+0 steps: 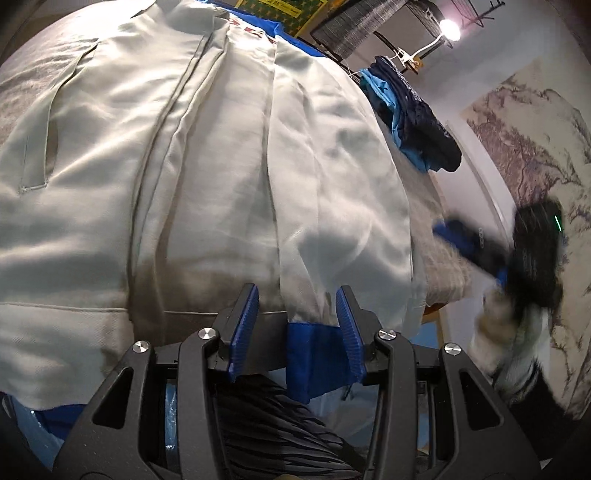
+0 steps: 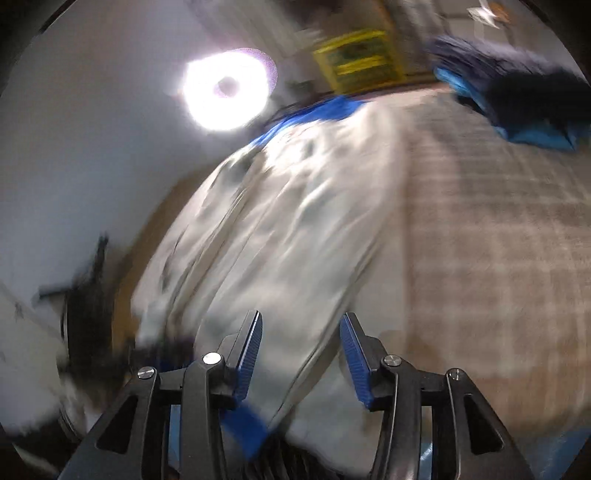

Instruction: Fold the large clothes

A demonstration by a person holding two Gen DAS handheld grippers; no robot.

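Observation:
A large pale grey jacket [image 1: 207, 155] with blue trim lies spread flat on a grey checked cover [image 2: 498, 240]. My left gripper [image 1: 295, 314] hovers over the jacket's near hem. Its blue pads stand apart, with a blue fabric flap [image 1: 317, 354] between them, and neither pad presses on it. In the right wrist view the jacket [image 2: 288, 221] is blurred, and its right edge runs under my right gripper [image 2: 303, 336]. That gripper is open, with nothing pinched. In the left wrist view the right gripper [image 1: 448, 229] is a dark blur beyond the jacket's right edge, held by a white-gloved hand [image 1: 498, 325].
A heap of navy and light blue clothes [image 1: 417, 122] lies on the cover beyond the jacket's far right corner, also visible as clothes [image 2: 517, 99] in the right wrist view. A bright lamp [image 1: 450, 29] shines behind. A landscape painting [image 1: 535, 155] hangs on the wall to the right.

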